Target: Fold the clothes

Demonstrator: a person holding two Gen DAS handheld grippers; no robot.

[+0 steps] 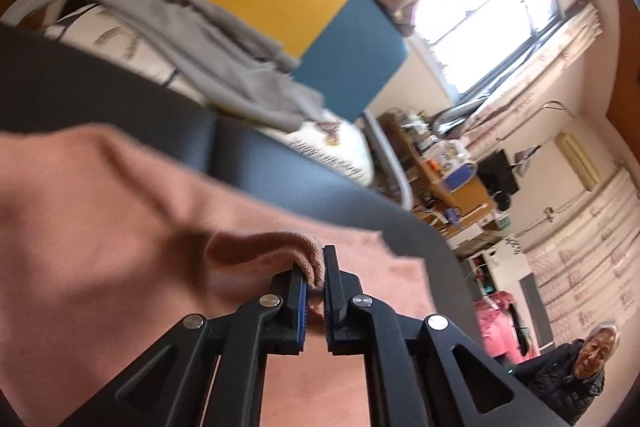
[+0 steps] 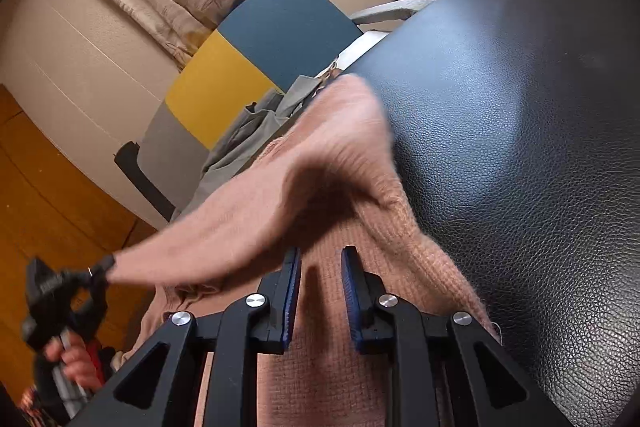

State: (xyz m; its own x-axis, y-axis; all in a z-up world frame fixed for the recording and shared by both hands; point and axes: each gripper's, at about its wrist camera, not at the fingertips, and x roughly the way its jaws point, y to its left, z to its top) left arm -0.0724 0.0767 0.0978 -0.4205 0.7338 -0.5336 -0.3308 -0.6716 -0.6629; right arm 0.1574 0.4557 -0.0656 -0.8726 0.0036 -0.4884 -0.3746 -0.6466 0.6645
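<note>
A: What does the left hand-held gripper (image 1: 316,281) hold?

B: Its jaws are clamped on a bunched edge of the pink knitted sweater (image 1: 100,227), lifting that part off the black leather-textured tabletop (image 1: 280,171).

A: And the right hand-held gripper (image 2: 320,293)?

B: Narrow gap, jaws parted, nothing pinched; the sweater lies flat just beneath them. The lifted flap stretches toward eight o'clock.

A: Further out?

B: At eleven o'clock, crumpled grey clothing (image 2: 256,131) lies before a grey, yellow and blue chair back (image 2: 240,67).
</note>
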